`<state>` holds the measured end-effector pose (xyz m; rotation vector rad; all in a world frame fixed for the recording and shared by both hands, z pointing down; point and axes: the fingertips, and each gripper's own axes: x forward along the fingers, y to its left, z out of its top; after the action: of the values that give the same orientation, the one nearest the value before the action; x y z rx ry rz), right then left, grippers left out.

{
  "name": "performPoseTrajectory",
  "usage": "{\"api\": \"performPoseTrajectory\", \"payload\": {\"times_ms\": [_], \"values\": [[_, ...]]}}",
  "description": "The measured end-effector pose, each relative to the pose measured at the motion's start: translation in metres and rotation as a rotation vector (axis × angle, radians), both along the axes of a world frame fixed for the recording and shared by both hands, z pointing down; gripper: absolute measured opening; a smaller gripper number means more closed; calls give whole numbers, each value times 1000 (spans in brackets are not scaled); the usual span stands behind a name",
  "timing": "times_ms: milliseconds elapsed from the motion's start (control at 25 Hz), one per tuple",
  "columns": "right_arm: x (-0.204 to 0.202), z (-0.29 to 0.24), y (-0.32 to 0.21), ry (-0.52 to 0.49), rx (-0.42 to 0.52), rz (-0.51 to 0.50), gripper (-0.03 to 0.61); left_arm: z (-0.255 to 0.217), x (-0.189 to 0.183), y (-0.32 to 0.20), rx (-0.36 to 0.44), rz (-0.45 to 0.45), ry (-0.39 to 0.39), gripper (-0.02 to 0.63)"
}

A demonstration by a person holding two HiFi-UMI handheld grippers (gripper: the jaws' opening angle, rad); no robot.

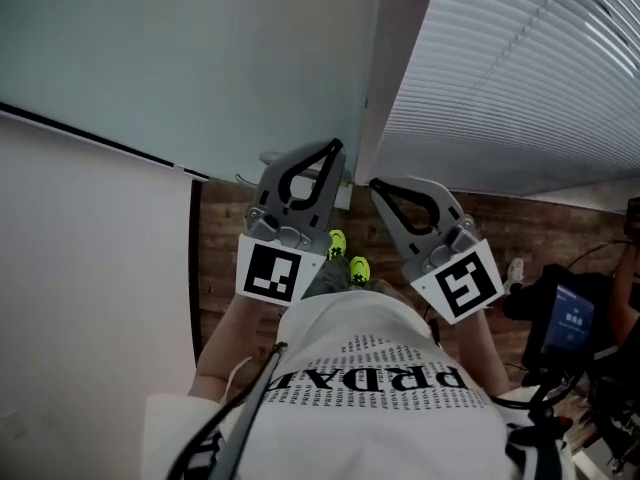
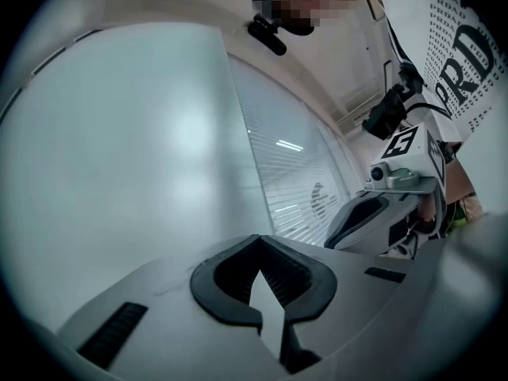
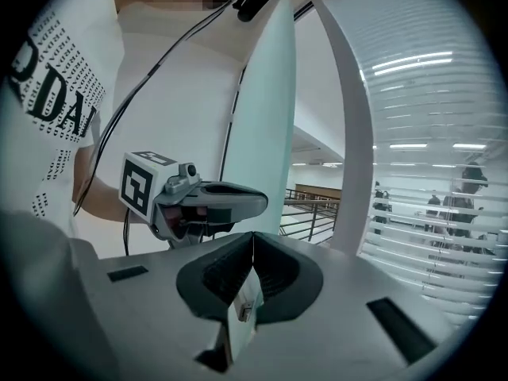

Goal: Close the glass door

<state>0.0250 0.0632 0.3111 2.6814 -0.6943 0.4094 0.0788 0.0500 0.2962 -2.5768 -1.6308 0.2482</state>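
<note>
The glass door is a frosted pale-green pane that fills the upper left of the head view. Its edge stands a little apart from a white post, and a hall with a railing shows through the gap. My left gripper is shut with nothing between its jaws. Its tip is close against the pane near that edge; whether it touches I cannot tell. My right gripper is also shut and empty, just right of the left one, and its tip points at the gap.
White slatted blinds cover the window right of the post. A white wall runs along the left. Below are a wooden floor, yellow-green shoes, and a device with a lit screen amid cables at the right.
</note>
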Motion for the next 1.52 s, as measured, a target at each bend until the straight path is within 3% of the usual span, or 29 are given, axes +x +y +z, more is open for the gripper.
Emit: {"api": "performPoseTrajectory", "payload": {"times_ms": [360, 600, 960, 1160, 1320, 1520], "values": [[4, -2, 18, 6, -34, 35, -5, -5, 10, 21, -34, -18, 66, 5], [-5, 7, 20, -8, 9, 67, -5, 4, 11, 36, 26, 42, 73, 5], [-14, 23, -13, -68, 28, -21, -5, 30, 25, 20, 5, -35, -73, 3], [-6, 16, -20, -61, 94, -22, -5, 24, 28, 11, -61, -20, -132, 3], [-4, 17, -23, -70, 57, -28, -5, 24, 25, 13, -13, -26, -119, 3], [0, 15, -24, -55, 69, 8, -5, 13, 16, 9, -33, -25, -116, 3]]}}
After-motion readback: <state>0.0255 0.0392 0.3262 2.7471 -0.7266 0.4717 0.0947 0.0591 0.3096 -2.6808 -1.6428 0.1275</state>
